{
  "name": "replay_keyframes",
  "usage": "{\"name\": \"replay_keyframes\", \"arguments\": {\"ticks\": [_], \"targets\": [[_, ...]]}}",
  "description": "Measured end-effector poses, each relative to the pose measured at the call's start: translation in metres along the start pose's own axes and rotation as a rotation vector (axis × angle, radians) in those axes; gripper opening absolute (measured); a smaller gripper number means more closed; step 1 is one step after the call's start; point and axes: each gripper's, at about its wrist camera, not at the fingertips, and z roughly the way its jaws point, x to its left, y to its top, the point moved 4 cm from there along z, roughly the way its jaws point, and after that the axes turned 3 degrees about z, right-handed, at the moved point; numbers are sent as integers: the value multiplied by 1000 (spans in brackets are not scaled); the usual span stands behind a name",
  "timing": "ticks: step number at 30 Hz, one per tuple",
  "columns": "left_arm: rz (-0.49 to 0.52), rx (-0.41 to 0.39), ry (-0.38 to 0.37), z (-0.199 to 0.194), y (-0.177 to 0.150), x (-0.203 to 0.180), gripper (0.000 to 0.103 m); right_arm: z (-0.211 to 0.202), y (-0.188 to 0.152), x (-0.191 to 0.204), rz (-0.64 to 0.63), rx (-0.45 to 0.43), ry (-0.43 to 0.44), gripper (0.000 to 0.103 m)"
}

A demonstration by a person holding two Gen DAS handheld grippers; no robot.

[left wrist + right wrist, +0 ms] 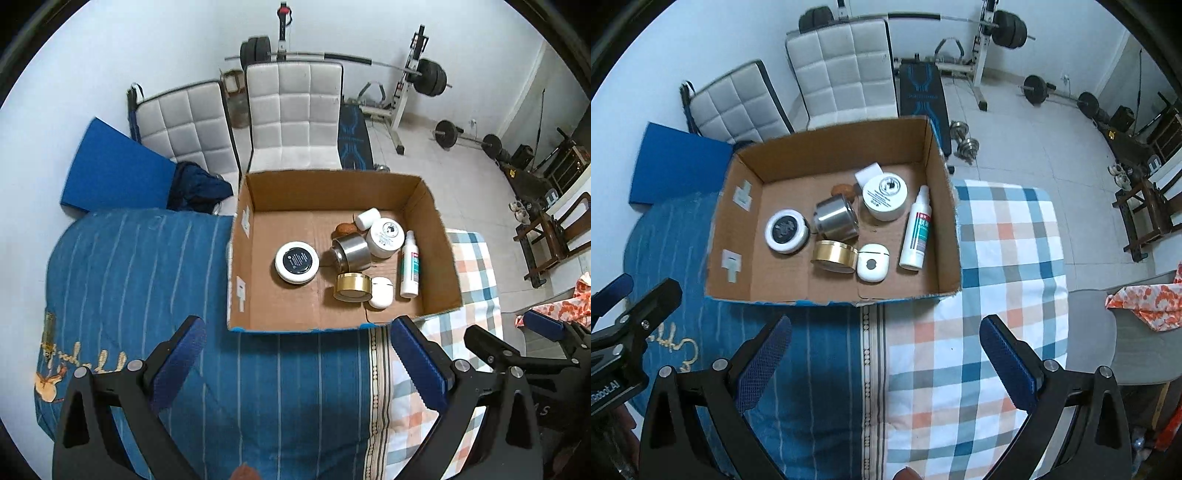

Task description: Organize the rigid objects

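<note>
Left gripper is seen wide open in the left wrist view, nothing between the blue pads, held above the blue striped bedspread. Cardboard box sits ahead on the bed, flaps open. Inside it: black-lidded white jar toward the left, steel canister on its side at centre, gold tin just in front of it, white earbud case touching the gold tin, white jar behind, white spray bottle lying along the right wall, small white cap-shaped item and a brown object at the back. Right gripper is seen at the right edge. In the right wrist view, right gripper is likewise spread fully, empty, over the seam between the bedspread and a checked cloth. Same box is seen with all items inside: jar, canister, gold tin, earbud case, white jar, spray bottle. Left gripper shows at the left edge.
</note>
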Motion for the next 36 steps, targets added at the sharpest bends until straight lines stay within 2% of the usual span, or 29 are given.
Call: {"name": "replay_keyframes", "arguments": {"ticks": [8,19,28,36], "targets": [[29,-83,18,-72,-24,1,103,-83,-39,-3,-1,-105,22,103],[14,-133,-24,-143,-59,-4,103,-176,-89,-5,24,-200,63,103],[11,-210,-31,-192,-69,-5,103,-225,-117,-2,2,-246,55,103],[19,-238,-23,-208,-76,-8,103,-246,-124,1,-9,-286,45,103]]}}
